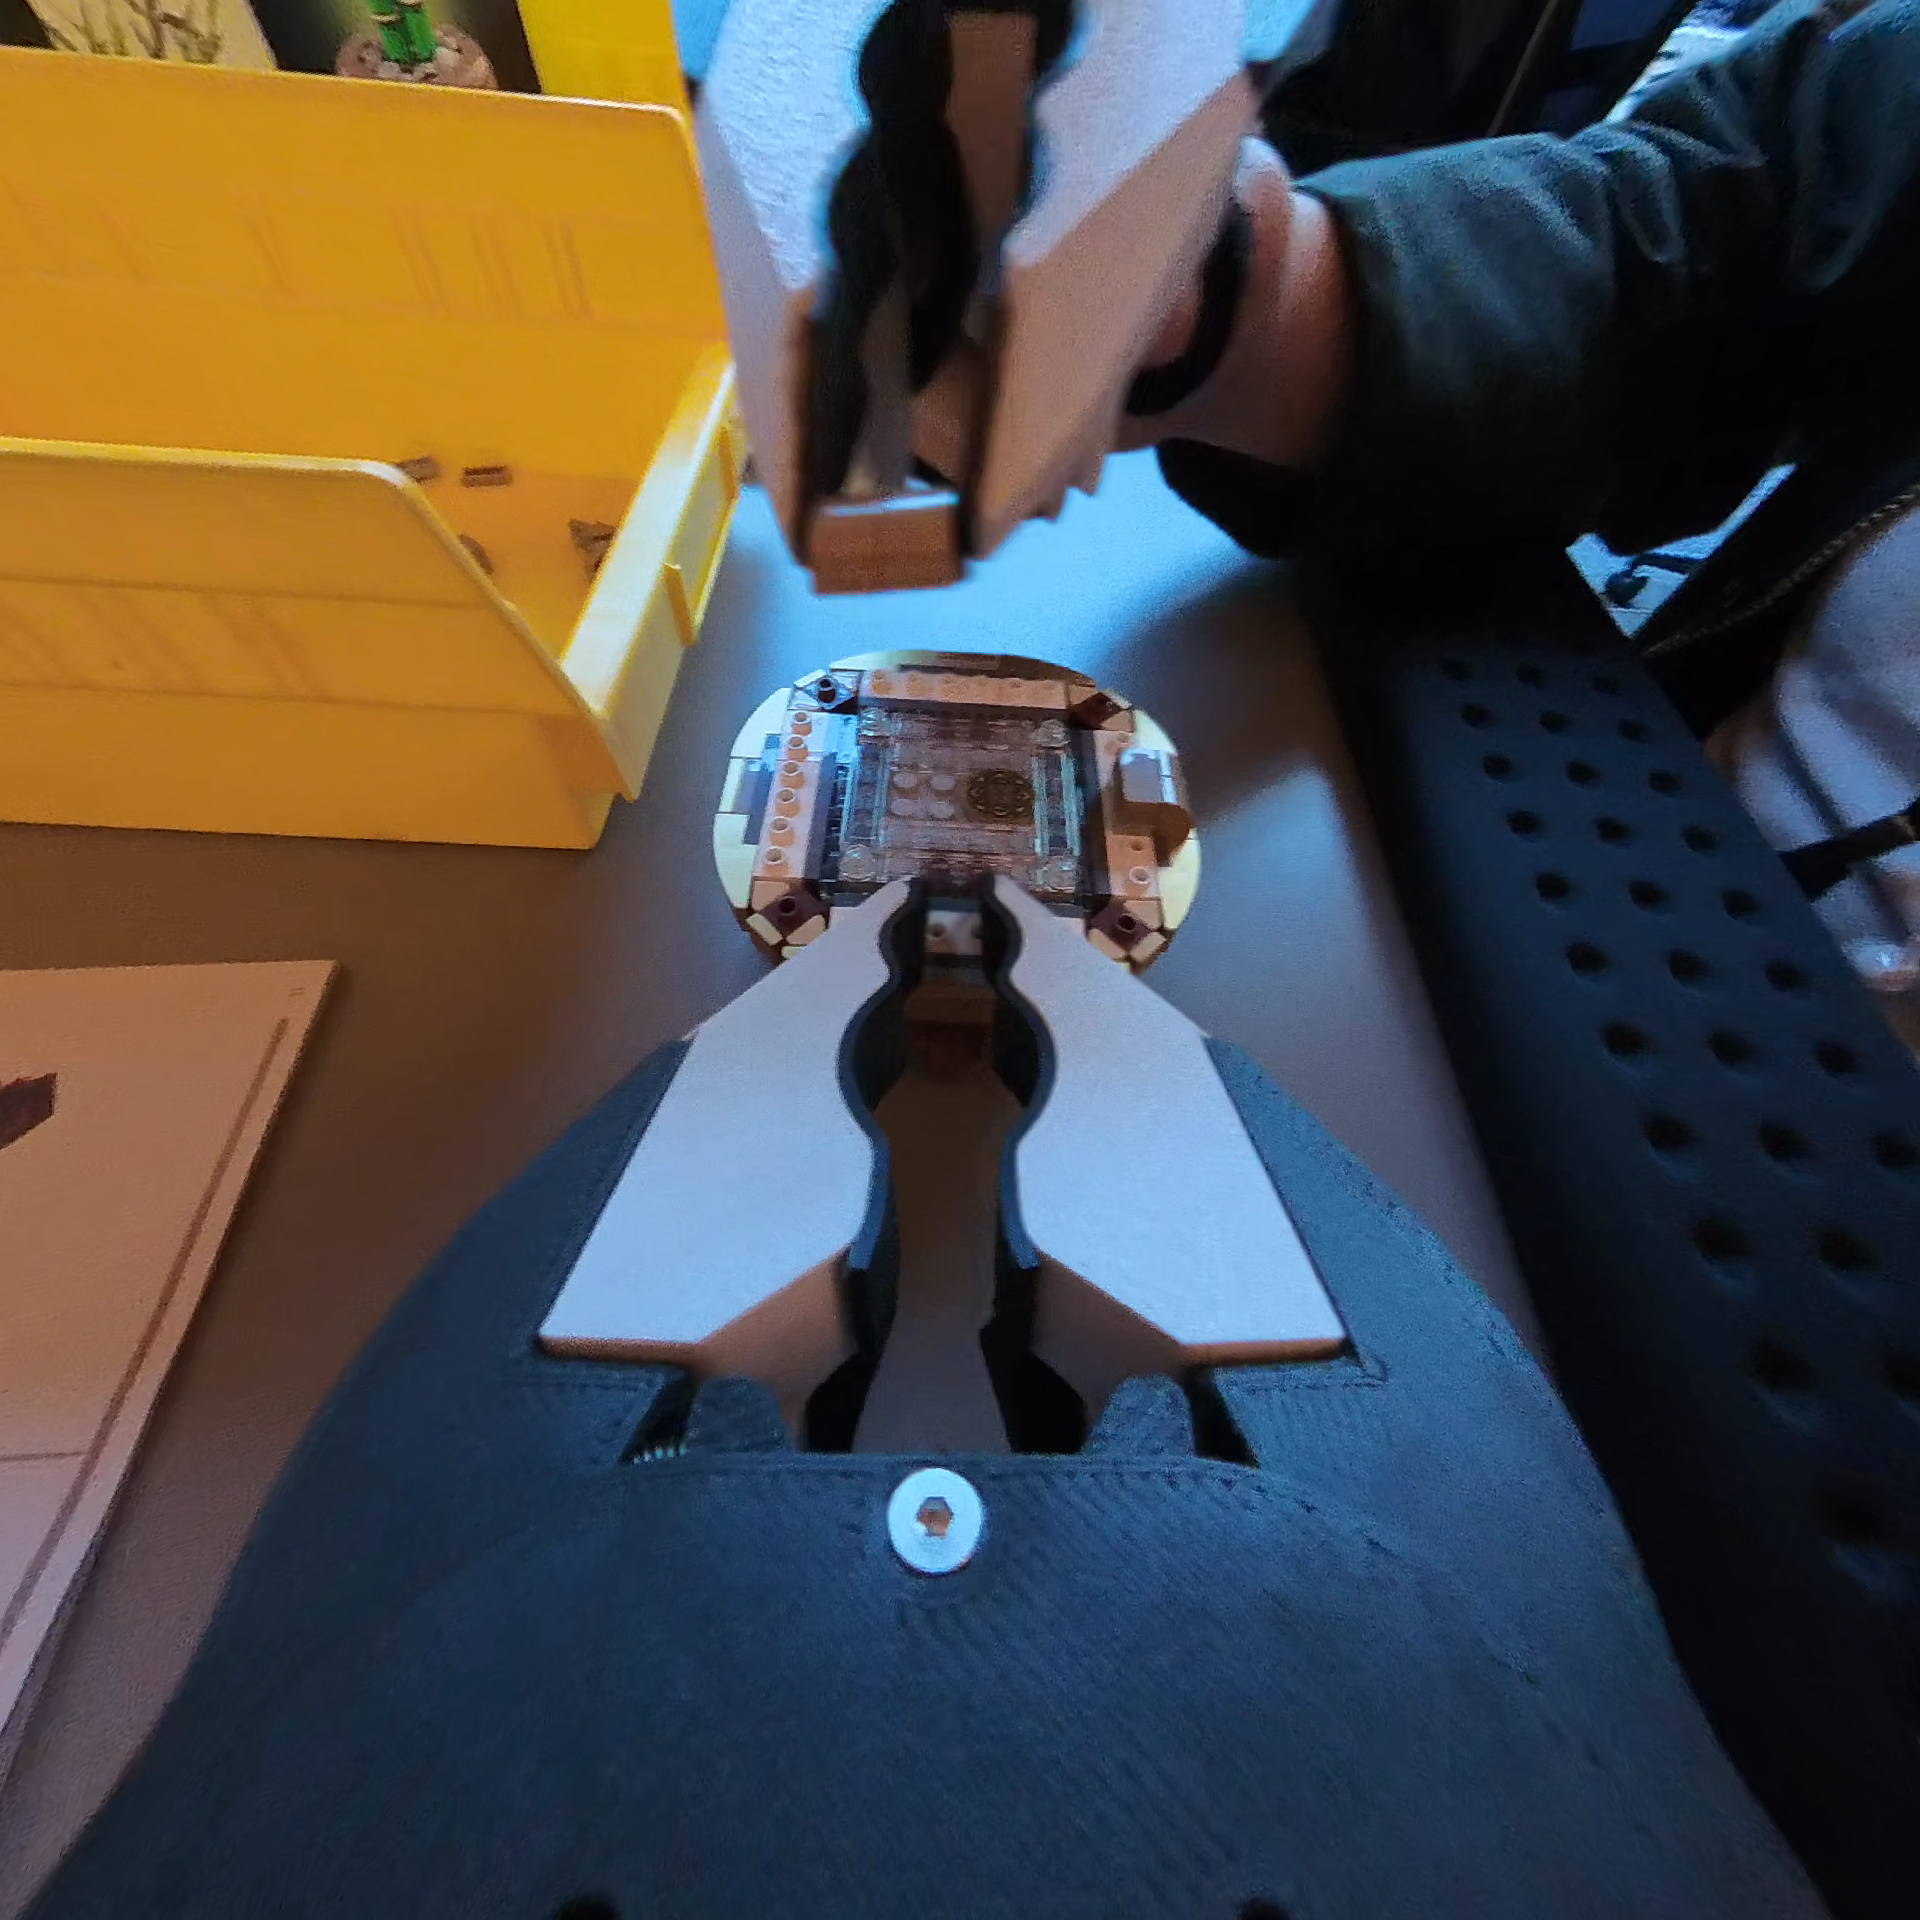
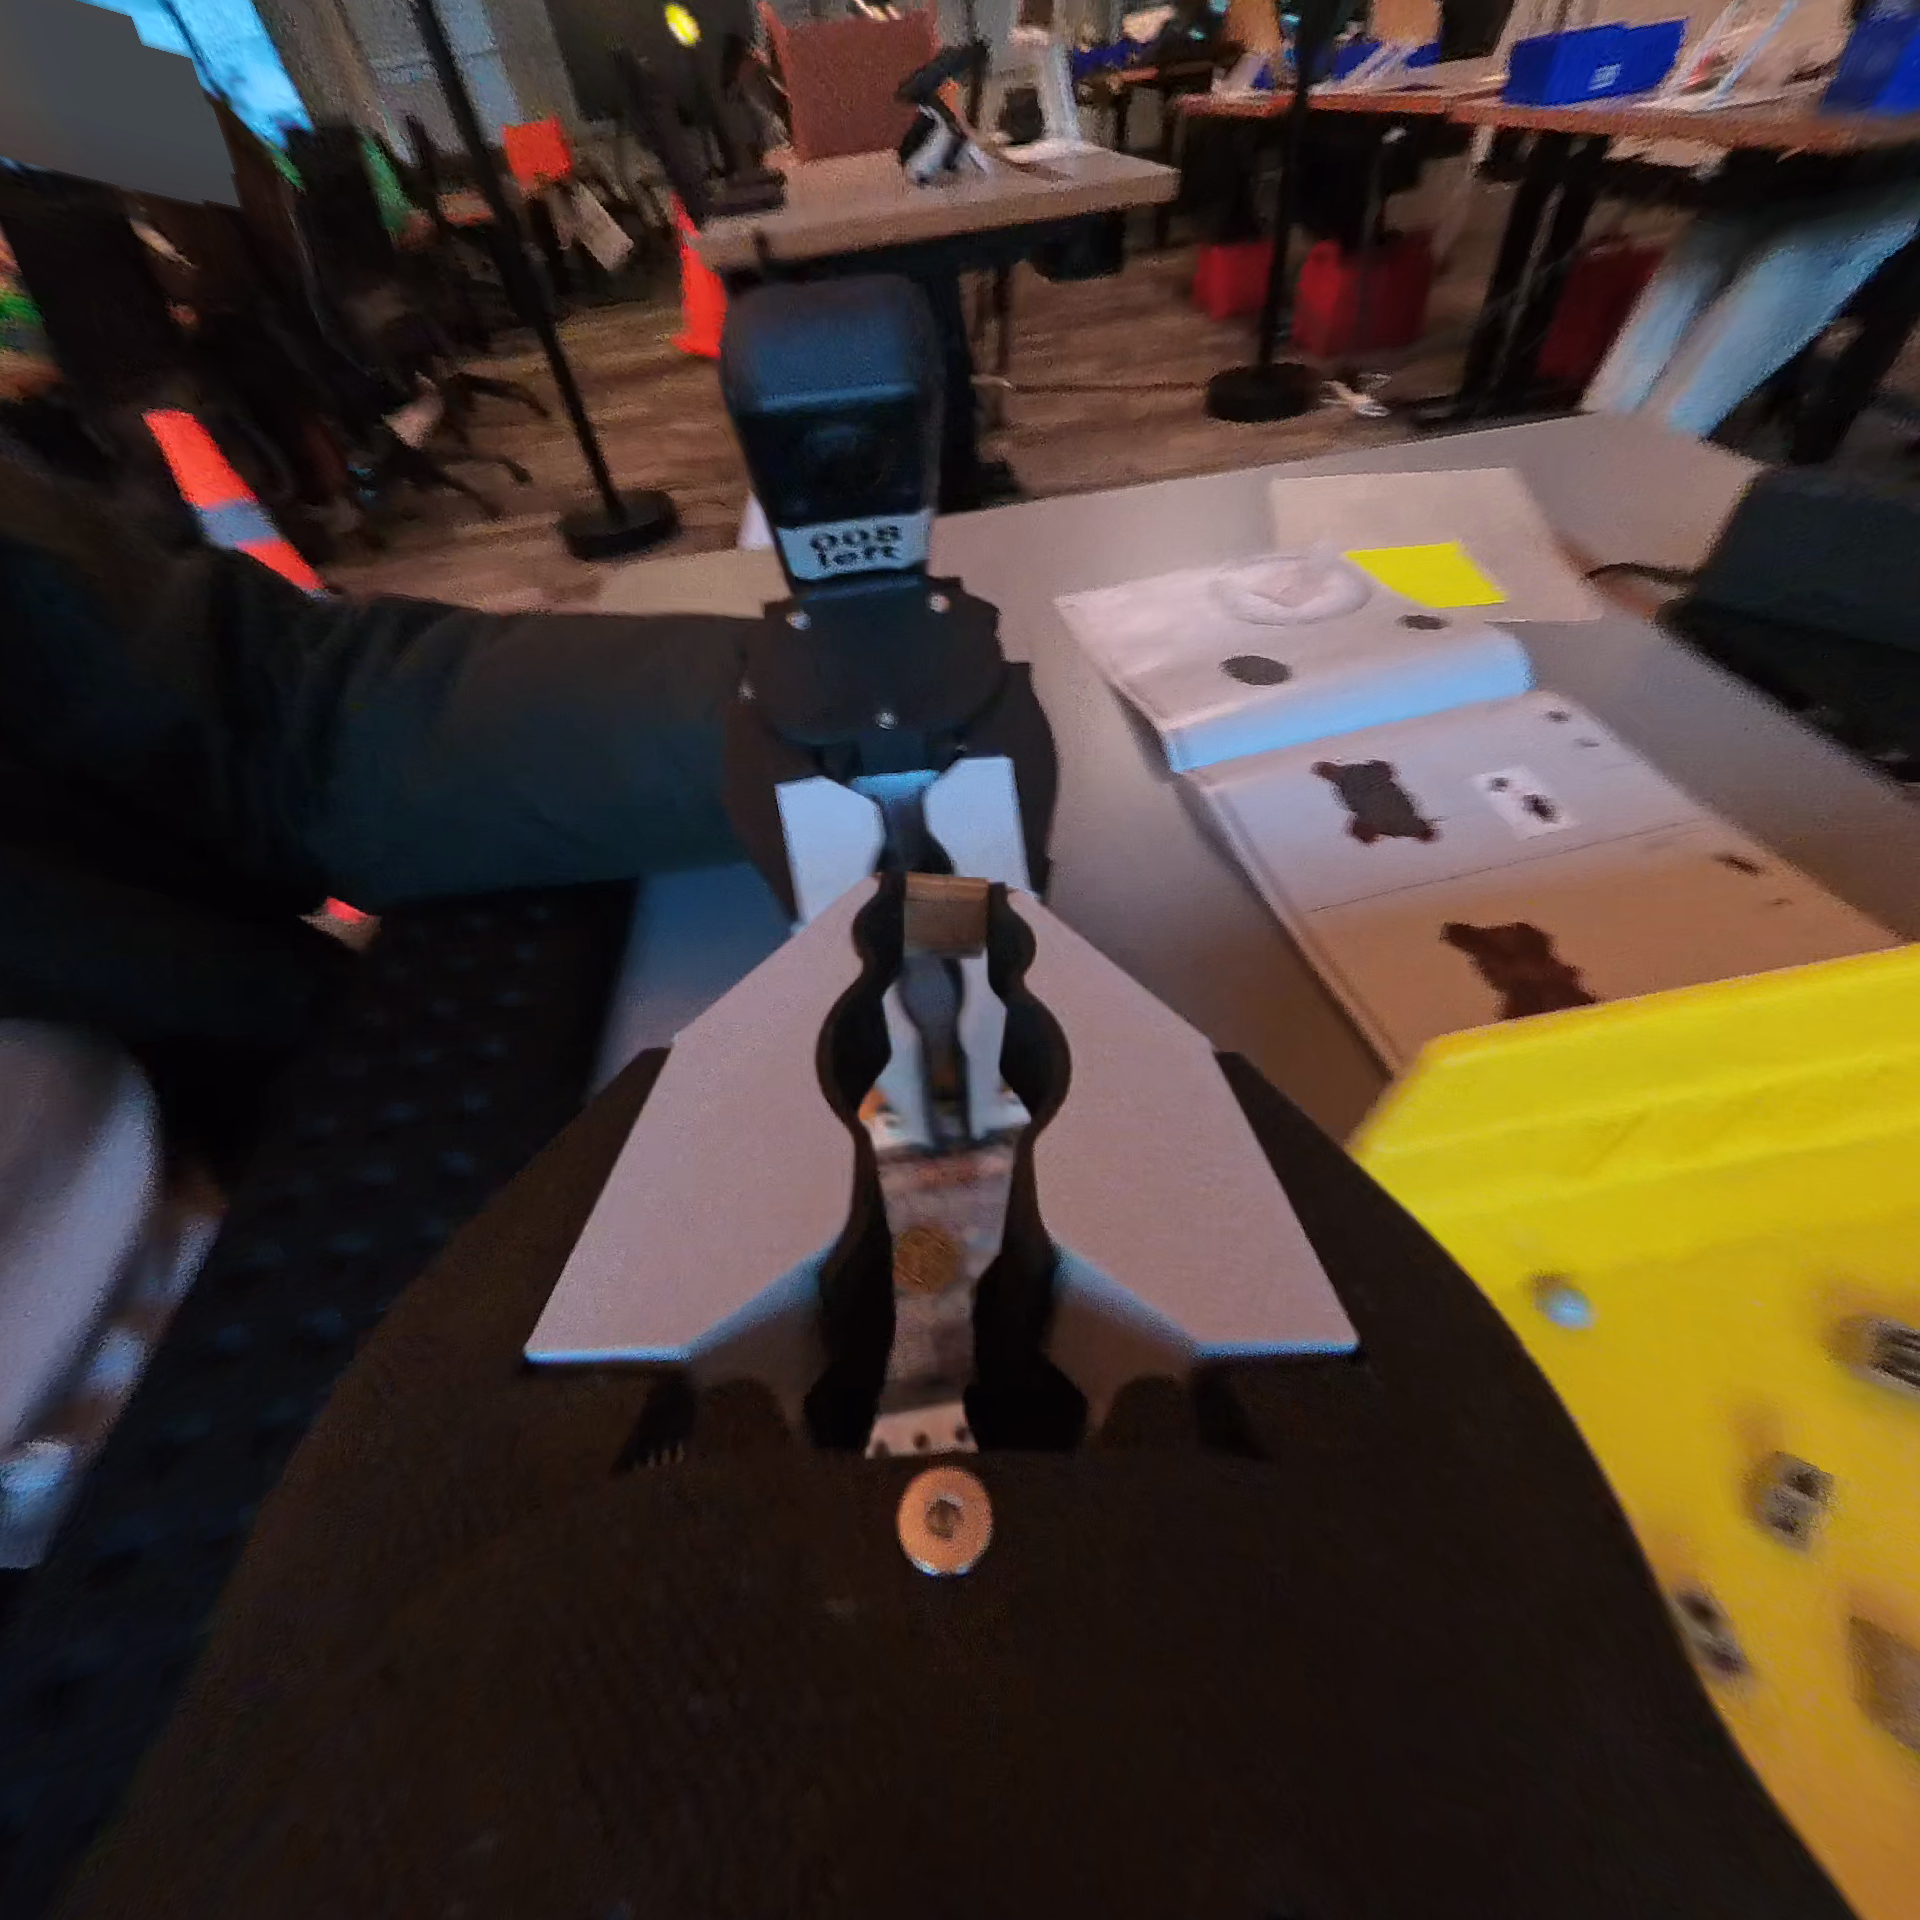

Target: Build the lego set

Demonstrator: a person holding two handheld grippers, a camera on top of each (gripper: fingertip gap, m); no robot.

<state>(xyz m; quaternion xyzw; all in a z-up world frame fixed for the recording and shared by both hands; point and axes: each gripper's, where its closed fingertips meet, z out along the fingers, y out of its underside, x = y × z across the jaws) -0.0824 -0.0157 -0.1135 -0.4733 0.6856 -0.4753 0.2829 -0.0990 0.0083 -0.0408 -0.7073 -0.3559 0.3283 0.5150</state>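
Observation:
A round lego build (image 1: 956,800) with tan, dark and clear plates lies flat on the grey table (image 1: 468,935). My left gripper (image 1: 951,899) is shut on the build's near edge and holds it on the table. My right gripper (image 1: 883,520) comes down from the far side, shut on a small brown brick (image 1: 883,551), and holds it above the build's far edge without touching it. In the right wrist view the right gripper (image 2: 943,896) pinches the brown brick (image 2: 943,920). Below it, between the fingers, show the build (image 2: 928,1259) and the left gripper (image 2: 940,1127).
A yellow bin (image 1: 312,623) with several small dark pieces stands left of the build; it also shows in the right wrist view (image 2: 1662,1195). An open instruction booklet (image 2: 1455,831) lies on the table. A black perforated chair (image 1: 1662,1039) is on the right. A dark sleeve (image 1: 1558,312) reaches in. Tip to tip, the grippers are about 7 cm apart.

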